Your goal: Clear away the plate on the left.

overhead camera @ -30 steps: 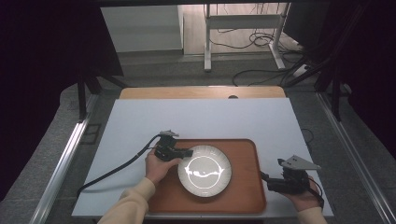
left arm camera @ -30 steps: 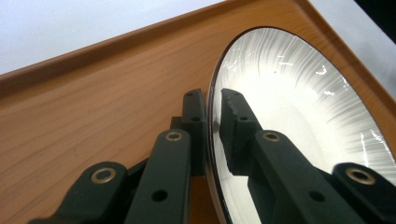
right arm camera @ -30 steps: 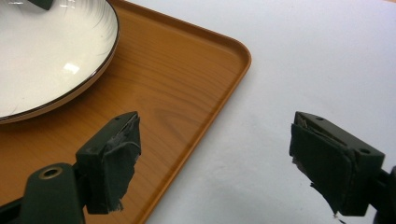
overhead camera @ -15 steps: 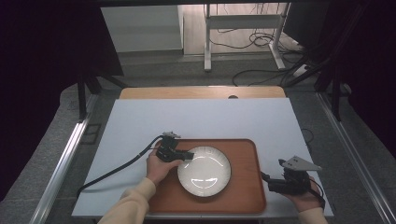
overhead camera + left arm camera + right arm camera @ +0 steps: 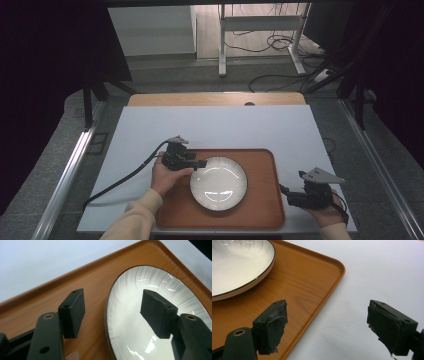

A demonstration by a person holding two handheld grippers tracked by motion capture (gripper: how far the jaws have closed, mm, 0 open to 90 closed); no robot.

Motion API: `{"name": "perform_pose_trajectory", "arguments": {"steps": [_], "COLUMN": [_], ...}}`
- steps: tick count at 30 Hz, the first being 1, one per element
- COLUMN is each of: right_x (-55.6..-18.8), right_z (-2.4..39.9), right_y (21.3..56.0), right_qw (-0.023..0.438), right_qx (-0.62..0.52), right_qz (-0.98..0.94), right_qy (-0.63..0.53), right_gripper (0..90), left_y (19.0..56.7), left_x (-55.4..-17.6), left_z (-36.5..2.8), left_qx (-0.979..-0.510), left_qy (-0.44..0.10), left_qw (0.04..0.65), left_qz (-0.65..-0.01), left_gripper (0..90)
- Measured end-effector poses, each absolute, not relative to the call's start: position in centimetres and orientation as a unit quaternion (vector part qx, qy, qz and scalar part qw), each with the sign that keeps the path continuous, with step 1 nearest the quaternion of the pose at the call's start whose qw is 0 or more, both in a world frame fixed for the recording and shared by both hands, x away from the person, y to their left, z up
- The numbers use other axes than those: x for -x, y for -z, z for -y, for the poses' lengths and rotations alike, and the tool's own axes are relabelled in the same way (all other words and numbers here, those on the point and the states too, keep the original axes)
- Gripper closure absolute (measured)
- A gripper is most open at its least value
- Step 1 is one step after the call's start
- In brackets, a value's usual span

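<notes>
A white ribbed plate (image 5: 218, 183) with a dark rim lies on a brown wooden tray (image 5: 260, 165) at the table's near edge. My left gripper (image 5: 200, 164) is at the plate's left rim and its jaws have just been opening. In the left gripper view the left gripper (image 5: 112, 297) straddles that rim without pressing on it, one pad over the tray (image 5: 95, 277) and the other over the plate (image 5: 130, 322). My right gripper (image 5: 287, 196) is open at the tray's right edge. In the right gripper view the right gripper (image 5: 327, 307) spans the tray's corner (image 5: 299, 277), with the plate (image 5: 237, 262) farther off.
The tray rests on a pale blue-white mat (image 5: 215, 127) over a wooden table (image 5: 215, 98). A black cable (image 5: 120, 180) trails left from the left gripper. Metal rails (image 5: 70, 170) run along both sides of the table. Cables and a stand lie on the floor beyond.
The left gripper's jaws have parted at the plate's left rim, and the glare on the plate has shifted. Neither hand has moved noticeably.
</notes>
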State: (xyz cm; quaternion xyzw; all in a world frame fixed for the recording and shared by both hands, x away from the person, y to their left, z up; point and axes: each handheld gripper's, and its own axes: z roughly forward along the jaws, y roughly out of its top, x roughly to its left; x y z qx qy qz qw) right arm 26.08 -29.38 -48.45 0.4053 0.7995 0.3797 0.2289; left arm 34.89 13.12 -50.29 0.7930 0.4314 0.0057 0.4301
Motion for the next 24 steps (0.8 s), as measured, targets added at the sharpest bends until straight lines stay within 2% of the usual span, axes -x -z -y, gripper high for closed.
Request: {"name": "perform_pose_trajectory", "arguments": {"steps": [13,14,24], "right_x": [-26.1,-26.1,-26.2], "right_z": [29.2,29.1,29.2], "right_y": [48.4,48.4,48.4], "right_qw": [0.229,0.229,0.229], "right_qx": [-0.402,-0.401,-0.402], "right_qz": [-0.801,-0.802,-0.802], "right_qy": [-0.379,-0.379,-0.379], "right_gripper": [16.9,16.9,16.9], "left_y": [46.1,45.6,46.0], "left_x": [-32.0,-31.4,-28.3], "left_z": [-16.1,-17.0,-22.5], "left_qx": [-0.808,-0.796,-0.765], "left_qy": [-0.068,-0.066,-0.084], "left_qw": [0.44,0.459,0.466], "left_qz": [-0.386,-0.388,-0.436], "left_gripper": [32.8,33.0,32.1]}}
